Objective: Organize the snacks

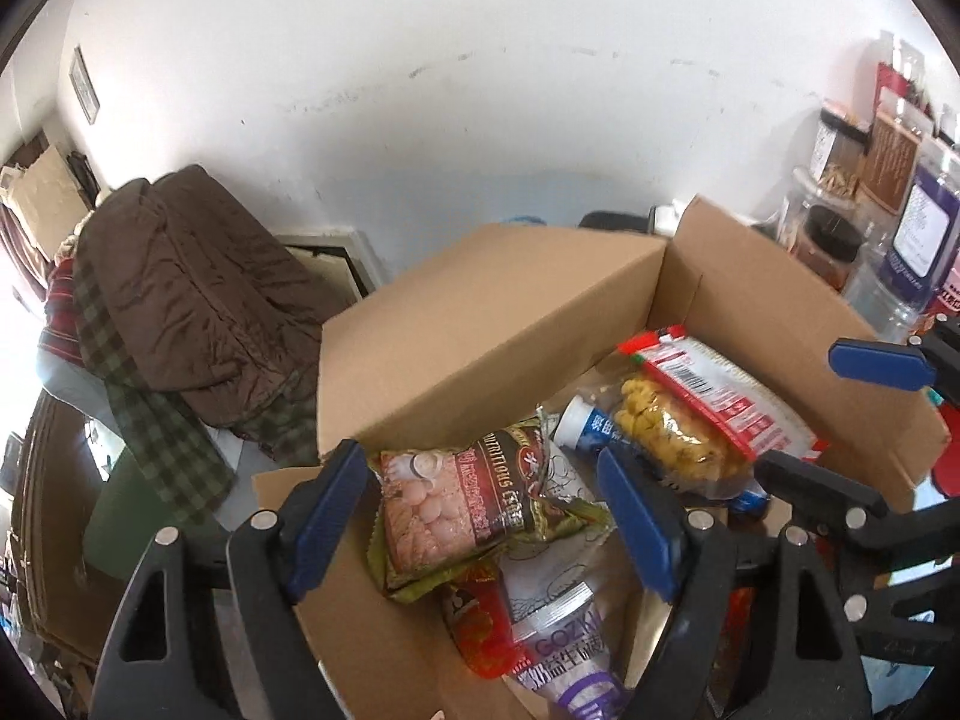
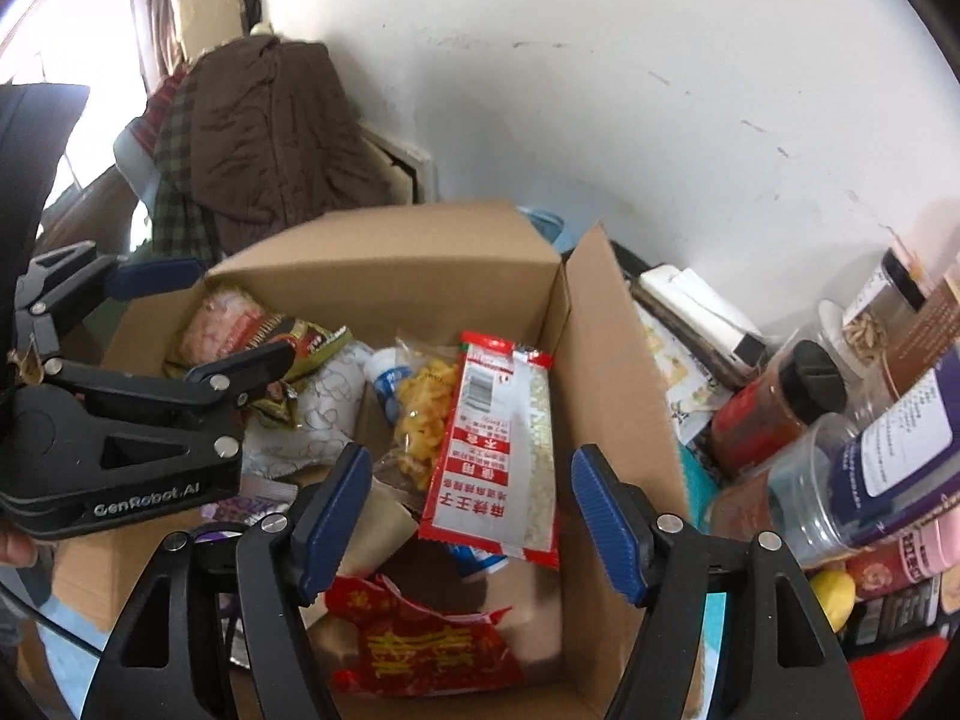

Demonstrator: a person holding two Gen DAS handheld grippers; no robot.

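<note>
An open cardboard box (image 1: 480, 324) (image 2: 624, 372) holds several snack packs. My left gripper (image 1: 486, 516) is open just above a brown and pink nut pack (image 1: 456, 504), which also shows in the right wrist view (image 2: 222, 324). My right gripper (image 2: 474, 516) is open over the foot of a red and white noodle packet (image 2: 498, 450) (image 1: 720, 390). Beside that packet lie a clear bag of yellow snacks (image 2: 420, 414) (image 1: 666, 426) and a red bag with gold letters (image 2: 426, 648). The left gripper (image 2: 204, 330) shows at the left of the right wrist view, and the right gripper (image 1: 840, 414) at the right of the left wrist view.
Jars and bottles (image 2: 840, 432) (image 1: 840, 240) crowd the table right of the box. A chair draped with a brown jacket (image 1: 198, 300) (image 2: 264, 144) stands left of it. A white wall is behind. A purple and white pouch (image 1: 570, 648) lies at the box's near side.
</note>
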